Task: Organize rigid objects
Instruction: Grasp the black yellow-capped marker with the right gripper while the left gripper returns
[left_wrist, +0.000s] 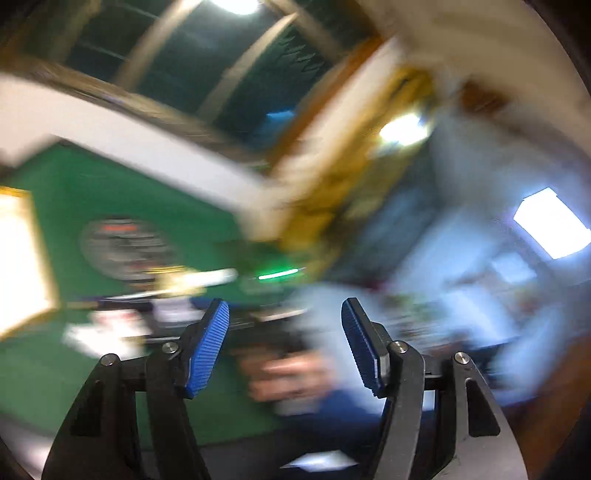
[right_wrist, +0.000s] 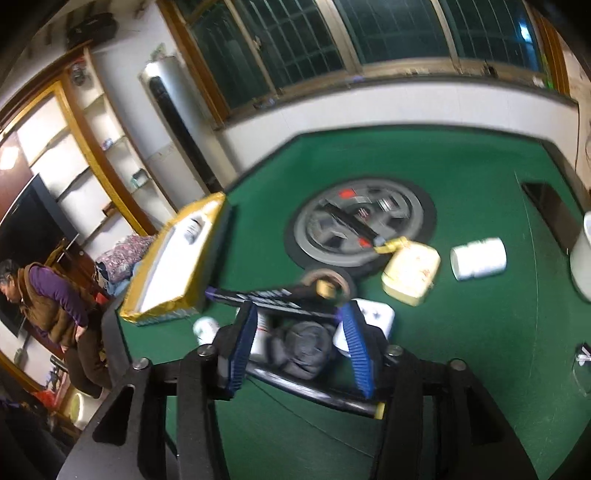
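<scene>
In the right wrist view my right gripper (right_wrist: 301, 305) hangs open low over the green table (right_wrist: 461, 350). A heap lies between its fingers: a black bar with white marks (right_wrist: 273, 295), a grey lump (right_wrist: 303, 350) and a black curved tube (right_wrist: 314, 393). No pad visibly presses on any of them. A tape roll (right_wrist: 327, 282) sits just beyond the fingertips. Further off are a cream jug (right_wrist: 412, 271), a white jar on its side (right_wrist: 478, 258) and a yellow-rimmed open box (right_wrist: 177, 258). In the badly blurred left wrist view my left gripper (left_wrist: 285, 302) is open and empty.
A round grey hub (right_wrist: 360, 225) fills the table's middle. A white flat box (right_wrist: 373, 317) and a small white bottle (right_wrist: 206, 328) flank the right gripper. A white container (right_wrist: 583, 258) stands at the right edge. A person (right_wrist: 48, 295) bends beside the table at left.
</scene>
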